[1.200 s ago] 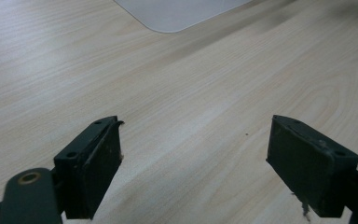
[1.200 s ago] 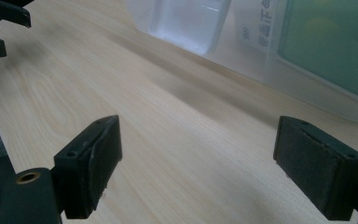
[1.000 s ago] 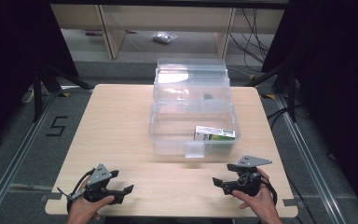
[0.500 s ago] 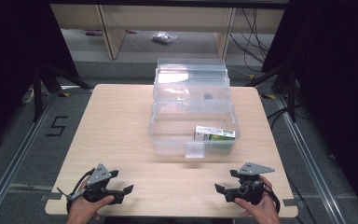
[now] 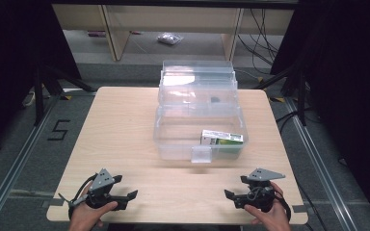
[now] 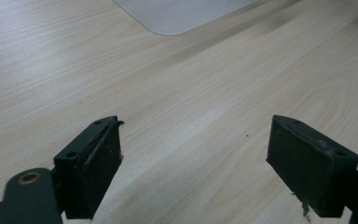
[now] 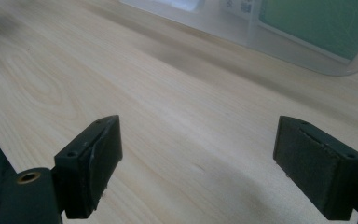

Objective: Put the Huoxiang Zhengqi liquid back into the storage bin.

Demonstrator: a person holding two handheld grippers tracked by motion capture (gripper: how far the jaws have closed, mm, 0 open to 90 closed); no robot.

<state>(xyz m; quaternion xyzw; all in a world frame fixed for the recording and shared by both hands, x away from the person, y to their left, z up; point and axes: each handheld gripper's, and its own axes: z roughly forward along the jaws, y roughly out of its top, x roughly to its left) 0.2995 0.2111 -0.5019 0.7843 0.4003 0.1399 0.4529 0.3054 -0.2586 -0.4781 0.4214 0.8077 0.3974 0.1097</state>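
Observation:
A clear plastic bin (image 5: pixel 173 130) sits mid-table with its lid (image 5: pixel 196 82) tipped back behind it. A green and white box (image 5: pixel 222 138) lies inside at the bin's front right, also seen through the wall as a green box (image 7: pixel 321 23). My left gripper (image 5: pixel 125 195) rests at the table's front left, jaws wide apart over bare wood (image 6: pixel 193 158). My right gripper (image 5: pixel 231 197) rests at the front right, open as well, with nothing between its fingers (image 7: pixel 95 165). A corner of the bin (image 6: pixel 182 14) shows ahead of the left gripper.
The wooden table (image 5: pixel 120 130) has bare room left of the bin and along the front. Dark curtains flank both sides. Shelving and a small bag (image 5: pixel 169 39) stand on the floor beyond the far edge. Cables hang at the back right.
My right gripper has come down and back toward the table's front edge. The left gripper has stayed where it was.

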